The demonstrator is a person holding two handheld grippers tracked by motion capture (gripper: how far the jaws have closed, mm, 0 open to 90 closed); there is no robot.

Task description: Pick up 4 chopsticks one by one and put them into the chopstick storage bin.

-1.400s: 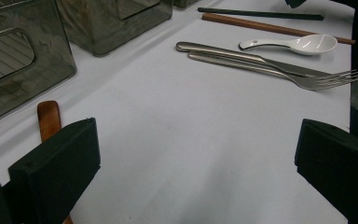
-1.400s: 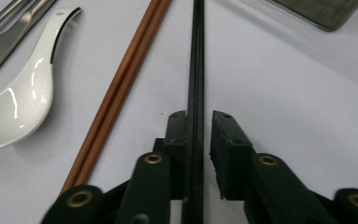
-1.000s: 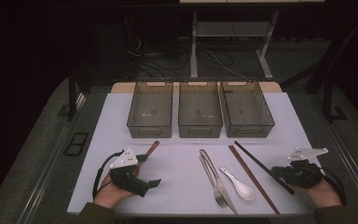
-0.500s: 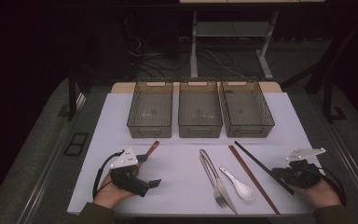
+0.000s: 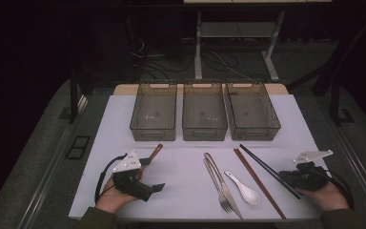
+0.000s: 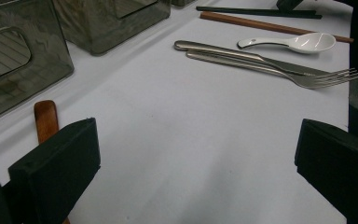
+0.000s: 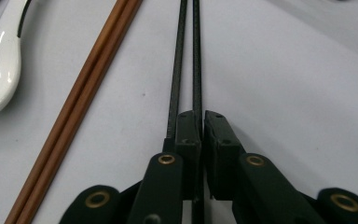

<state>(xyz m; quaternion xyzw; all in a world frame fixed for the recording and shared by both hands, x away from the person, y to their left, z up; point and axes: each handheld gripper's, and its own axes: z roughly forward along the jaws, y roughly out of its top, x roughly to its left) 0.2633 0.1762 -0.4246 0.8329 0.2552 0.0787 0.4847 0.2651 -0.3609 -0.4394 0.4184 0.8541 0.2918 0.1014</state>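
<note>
Black chopsticks: pair of thin black chopsticks (image 7: 186,56) lying flat on the white surface (image 5: 181,167), just right of the brown wooden chopsticks (image 5: 259,183), well in front of the rightmost smoky plastic bin (image 5: 252,112).
Right gripper (image 7: 201,122): jaws pressed nearly together, pinching one black stick at its near end, likely to lift it.
Left gripper (image 6: 191,154): jaws spread with nothing between them, beside a brown wooden handle (image 6: 45,119).
Look: slim, matte, parallel.
</note>
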